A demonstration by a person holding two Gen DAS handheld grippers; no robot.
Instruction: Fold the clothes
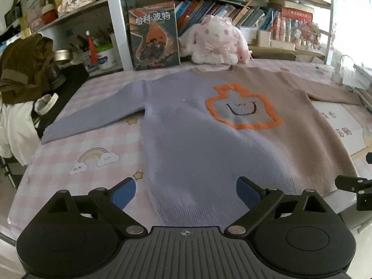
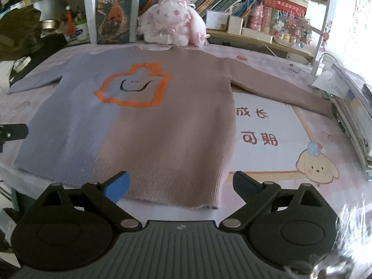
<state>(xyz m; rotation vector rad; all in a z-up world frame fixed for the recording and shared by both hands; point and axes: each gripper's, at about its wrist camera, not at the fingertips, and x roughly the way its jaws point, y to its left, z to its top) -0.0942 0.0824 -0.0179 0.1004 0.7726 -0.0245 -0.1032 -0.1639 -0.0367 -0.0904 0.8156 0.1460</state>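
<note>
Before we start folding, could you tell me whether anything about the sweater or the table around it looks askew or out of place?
Nothing stands out. The sweater lies flat and face up on the table cover, both sleeves spread out to the sides, hem toward the cameras. The left gripper and right gripper are open near the hem, holding nothing.

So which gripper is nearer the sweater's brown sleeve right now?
Right. The right gripper hovers open over the hem's brown half, on the brown sleeve's side. The left gripper hovers open over the blue half, farther away.
</note>
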